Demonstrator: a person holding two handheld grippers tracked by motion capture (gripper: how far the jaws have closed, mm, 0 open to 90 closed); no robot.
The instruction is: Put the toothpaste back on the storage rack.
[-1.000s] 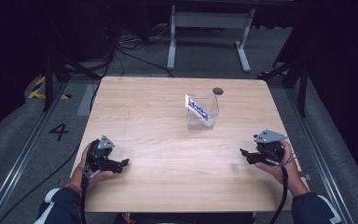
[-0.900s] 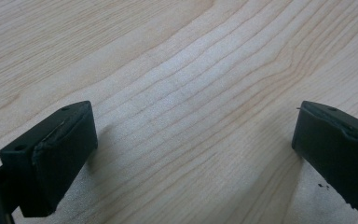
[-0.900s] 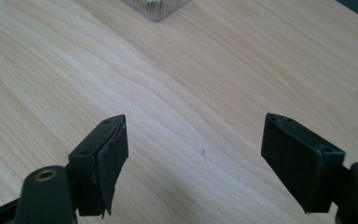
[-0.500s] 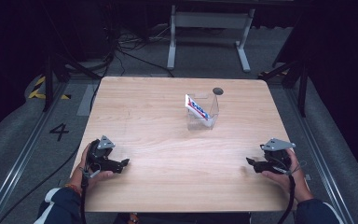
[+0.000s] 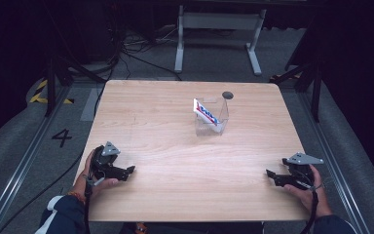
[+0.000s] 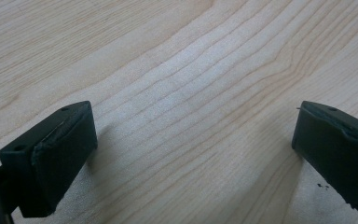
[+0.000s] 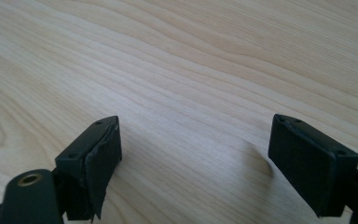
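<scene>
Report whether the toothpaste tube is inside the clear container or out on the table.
Inside. The toothpaste tube leans diagonally in the clear container, its upper end sticking above the rim.

Light wooden table (image 5: 165,126) with rounded corners.
A clear plastic container (image 5: 213,122) stands right of centre toward the far edge, a toothpaste tube (image 5: 206,114) leaning in it; a small dark round disc (image 5: 227,95) lies just behind it.
</scene>
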